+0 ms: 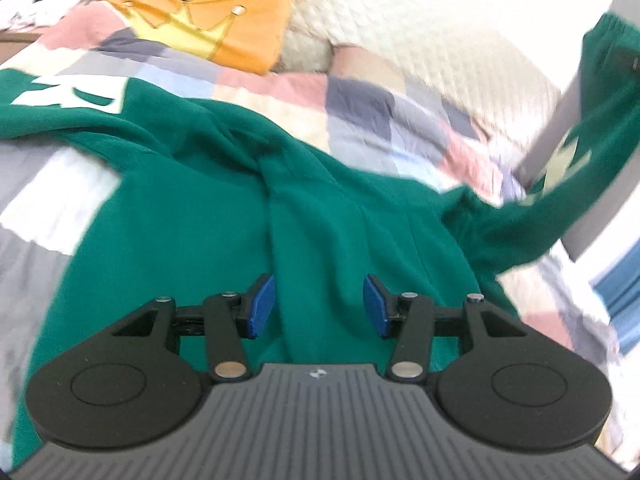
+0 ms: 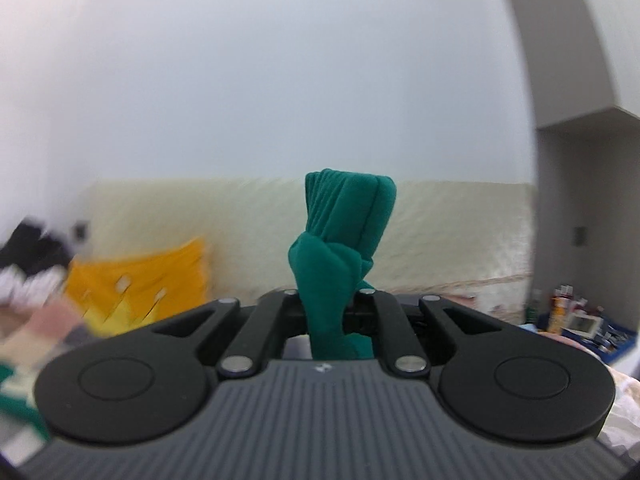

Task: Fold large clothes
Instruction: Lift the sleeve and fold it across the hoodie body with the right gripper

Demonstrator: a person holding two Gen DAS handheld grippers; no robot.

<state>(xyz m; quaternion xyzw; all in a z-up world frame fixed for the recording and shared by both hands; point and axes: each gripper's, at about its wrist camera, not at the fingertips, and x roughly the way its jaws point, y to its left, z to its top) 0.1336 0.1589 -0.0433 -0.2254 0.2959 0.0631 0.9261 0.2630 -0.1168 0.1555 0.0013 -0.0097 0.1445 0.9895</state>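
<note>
The right gripper is clenched on a bunched cuff of the green sweatshirt. The left gripper hovers released over the sweatshirt on the patchwork quilt.

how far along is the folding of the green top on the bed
Early. Done: nothing looks folded; the green sweatshirt lies rumpled on the patchwork quilt. In hand: the right gripper is shut on a bunched sleeve cuff, lifted off the bed; the left gripper hovers open over the body. Left: flatten it, fold the sleeves in, fold the body.
</note>
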